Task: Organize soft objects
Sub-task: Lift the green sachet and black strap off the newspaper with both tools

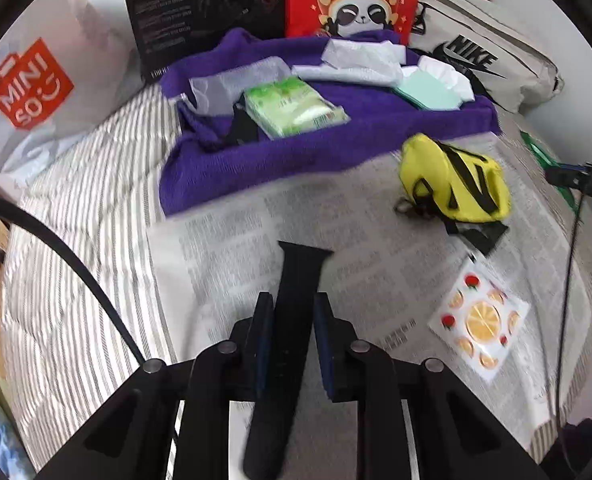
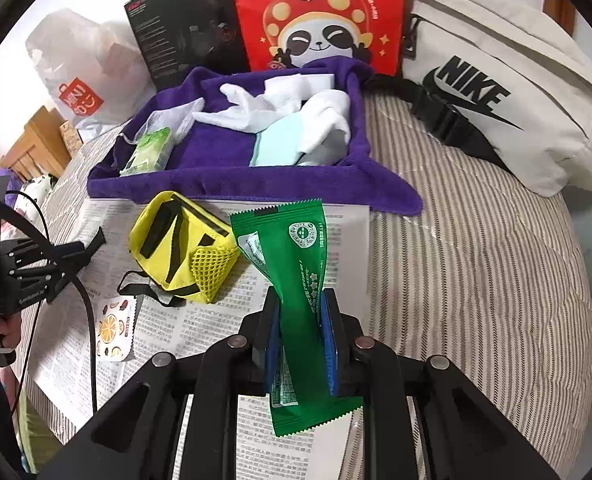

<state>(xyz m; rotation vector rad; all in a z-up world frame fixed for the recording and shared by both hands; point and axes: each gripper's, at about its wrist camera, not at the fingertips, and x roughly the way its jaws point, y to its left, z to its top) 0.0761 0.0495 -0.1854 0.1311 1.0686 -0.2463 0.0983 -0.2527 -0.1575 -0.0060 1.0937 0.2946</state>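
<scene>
My left gripper [image 1: 293, 312] is shut on a black strap [image 1: 296, 280] and holds it above the newspaper [image 1: 231, 232]. My right gripper [image 2: 302, 312] is shut on a green foil packet [image 2: 291, 248], above the newspaper [image 2: 199, 320]. A purple towel [image 1: 296, 152] lies behind, also in the right wrist view [image 2: 223, 184]. On it lie a green tissue pack [image 1: 291, 108], white cloths [image 2: 279, 108] and a pale green pad [image 2: 275, 144]. A yellow pouch [image 1: 456, 180] sits on the newspaper, left of the packet in the right wrist view [image 2: 179, 240].
A fruit-print sachet [image 1: 480, 320] lies on the newspaper. A red panda bag [image 2: 320, 16], a black box [image 2: 187, 28], a white Nike bag [image 2: 496, 92] and a Miniso bag [image 1: 31, 84] line the back. The striped bedding [image 2: 476, 264] spreads around.
</scene>
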